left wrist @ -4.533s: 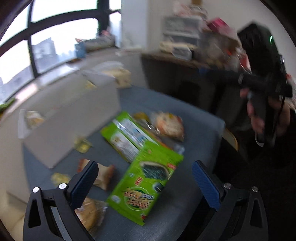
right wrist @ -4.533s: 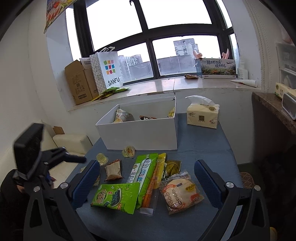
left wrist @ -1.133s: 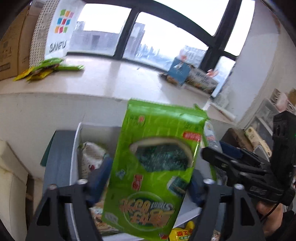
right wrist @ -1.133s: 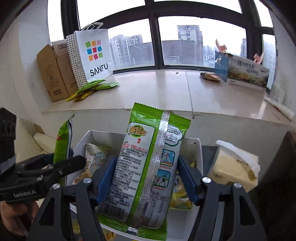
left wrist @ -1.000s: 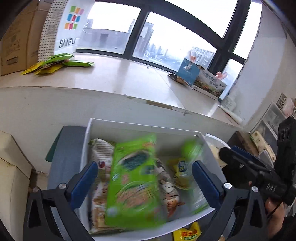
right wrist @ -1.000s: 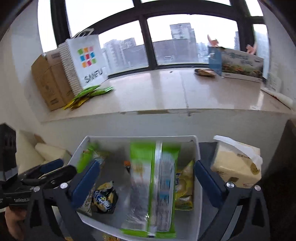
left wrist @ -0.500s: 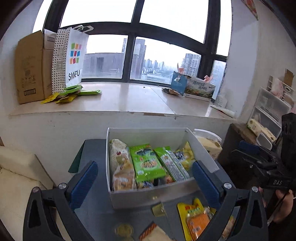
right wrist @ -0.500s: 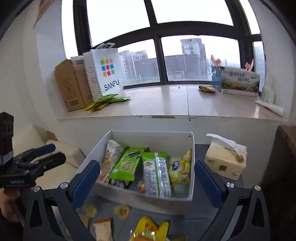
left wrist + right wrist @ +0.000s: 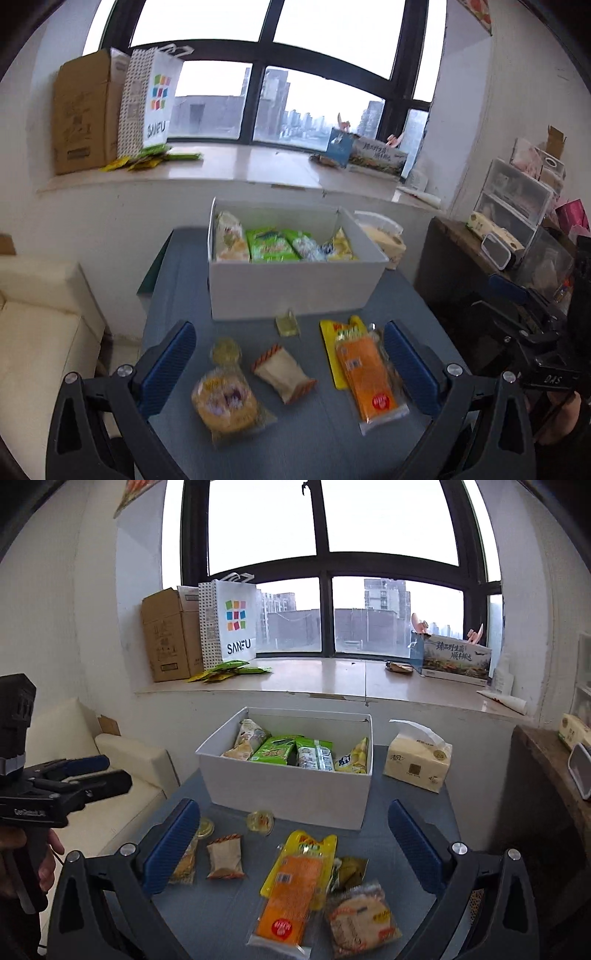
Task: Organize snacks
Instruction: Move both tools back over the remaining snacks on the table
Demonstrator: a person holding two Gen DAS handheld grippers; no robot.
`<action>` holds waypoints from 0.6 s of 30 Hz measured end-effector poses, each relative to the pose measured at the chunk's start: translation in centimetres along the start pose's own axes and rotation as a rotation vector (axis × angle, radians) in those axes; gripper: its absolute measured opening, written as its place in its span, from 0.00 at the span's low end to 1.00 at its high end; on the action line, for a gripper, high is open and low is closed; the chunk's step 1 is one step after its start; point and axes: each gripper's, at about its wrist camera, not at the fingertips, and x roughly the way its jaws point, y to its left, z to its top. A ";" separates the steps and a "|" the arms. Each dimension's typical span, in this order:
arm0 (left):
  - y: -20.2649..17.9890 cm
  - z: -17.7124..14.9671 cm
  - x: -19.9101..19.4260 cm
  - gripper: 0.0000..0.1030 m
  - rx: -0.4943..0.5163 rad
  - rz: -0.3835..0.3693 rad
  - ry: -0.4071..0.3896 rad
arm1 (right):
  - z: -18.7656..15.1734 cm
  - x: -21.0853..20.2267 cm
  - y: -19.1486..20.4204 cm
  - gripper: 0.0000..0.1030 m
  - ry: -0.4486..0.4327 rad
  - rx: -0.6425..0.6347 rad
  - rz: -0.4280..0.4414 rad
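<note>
A white box on the grey table holds several snack packs, among them two green ones. In front of it lie an orange pack, a yellow pack, a small brown-wrapped pack, a round bun pack, another bun pack and small jelly cups. My left gripper and right gripper both stand open and empty above the loose snacks.
A tissue box stands right of the white box. On the windowsill sit a cardboard box, a SANFU bag and green packets. A cream sofa is at the left, a dark cabinet at the right.
Both grippers let go of their green packs into the white box, opened, then pulled back from it, so the loose snacks on the table have come into view.
</note>
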 end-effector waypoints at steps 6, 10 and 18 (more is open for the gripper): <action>-0.6 -1.3 -0.1 1.00 0.017 0.017 0.021 | -2.6 -0.3 1.1 1.00 0.046 0.000 -0.004; -0.3 -1.4 -0.1 1.00 0.008 0.017 0.017 | -3.7 1.0 1.0 1.00 0.087 0.018 -0.016; 0.0 -2.6 0.5 1.00 0.024 0.032 0.031 | -6.0 5.0 0.6 1.00 0.244 0.066 -0.001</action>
